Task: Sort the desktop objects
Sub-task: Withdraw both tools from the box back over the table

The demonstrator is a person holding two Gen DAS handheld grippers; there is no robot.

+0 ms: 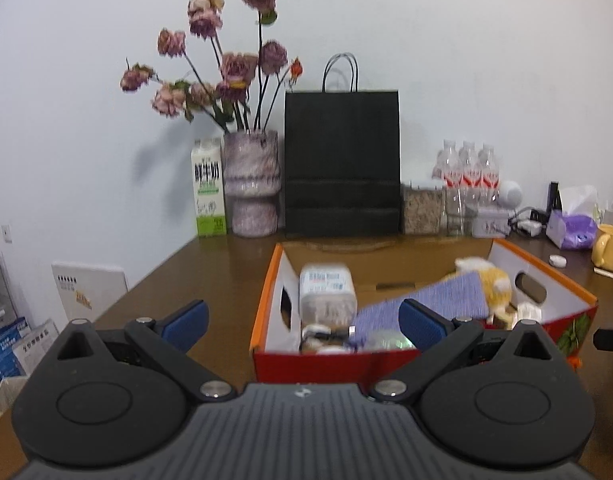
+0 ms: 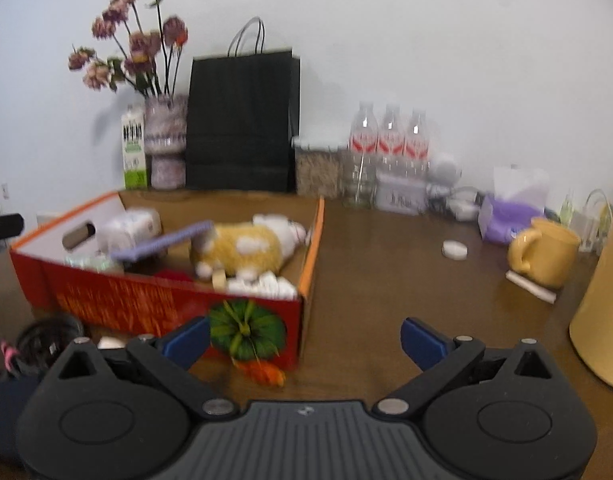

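Hovering empty with blue pads spread, the left gripper (image 1: 302,320) and right gripper (image 2: 304,338) face the red-and-orange cardboard box (image 2: 174,304), where the yellow plush toy (image 2: 246,248) and purple notebook (image 2: 162,244) already lie, seemingly gathered for sorting

From my right wrist view, a tall yellow cylinder (image 2: 602,292) is cut off by the right edge. A dark bundle (image 2: 42,340) at lower left is blurred, possibly cable. In my left wrist view, the plush toy (image 1: 492,280) is smeared by blur; box contents (image 1: 326,336) beneath the near wall are hidden.
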